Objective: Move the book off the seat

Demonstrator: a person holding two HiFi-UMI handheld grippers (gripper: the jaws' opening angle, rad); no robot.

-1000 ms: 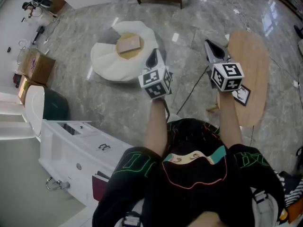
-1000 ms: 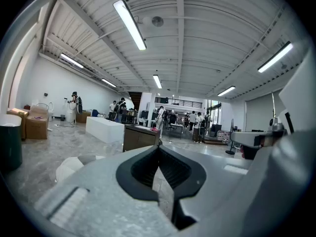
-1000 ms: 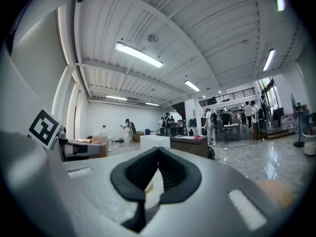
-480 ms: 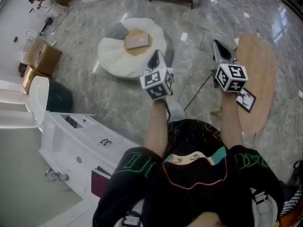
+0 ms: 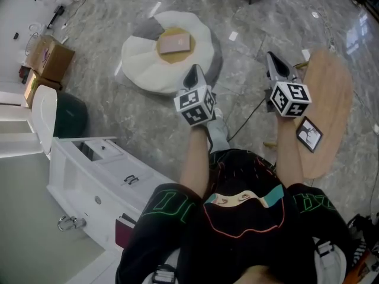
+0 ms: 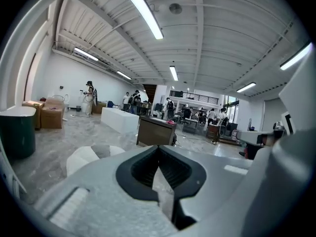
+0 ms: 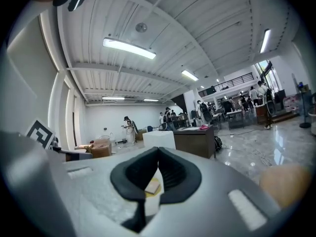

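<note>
Book [image 5: 175, 42] lies flat at the centre of the round seat [image 5: 139, 70], long axis running across the head view. Both forearms stretch forward: left gripper [image 5: 193, 71] at the seat's near edge, right gripper [image 5: 273, 59] off to its right, both with jaws together and empty.

Black top [image 5: 243, 220], apparently short-sleeved, green and orange line print; left claw [image 5: 192, 71] and right claw [image 5: 274, 59] carry black-and-white cubes [image 5: 194, 104].

No legible text, label or number anywhere in view
</note>
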